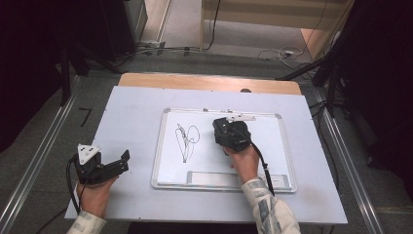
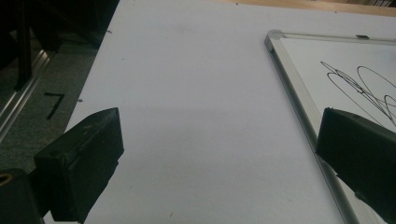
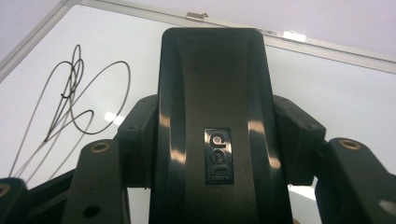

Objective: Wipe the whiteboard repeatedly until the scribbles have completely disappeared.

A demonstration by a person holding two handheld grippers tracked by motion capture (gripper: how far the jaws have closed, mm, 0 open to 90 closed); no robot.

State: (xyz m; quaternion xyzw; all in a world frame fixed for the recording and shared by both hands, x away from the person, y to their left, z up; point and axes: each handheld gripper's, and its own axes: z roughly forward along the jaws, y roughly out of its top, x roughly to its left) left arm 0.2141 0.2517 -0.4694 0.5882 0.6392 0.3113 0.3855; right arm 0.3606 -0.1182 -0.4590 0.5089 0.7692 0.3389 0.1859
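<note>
One eraser [image 3: 210, 140], a black block with a small "deli" badge on its back, sits pinched between the right tongs [image 1: 233, 132], its long axis running straight ahead along the jaws. It is held over the whiteboard [image 1: 272, 146], roughly at the board's middle and near the top rail. The black scribble [image 1: 186, 139] lies to the eraser's left on the board, near but apart from it; seen along the right tongs it loops off to the left [image 3: 70, 98]. So the coming wipe looks to turn on a sideways sweep leftward, with the eraser's broad face pressed flat to the board. Whether the eraser touches the surface now cannot be told.

The right hand is plainly the nearer one to the scribble. The left tongs [image 1: 119, 163] rest on the worktop [image 1: 131, 107] left of the board, spread wide and holding nothing, jaws aimed toward the board's left frame edge [image 2: 299, 107]. They could steady that frame if the board slides.
</note>
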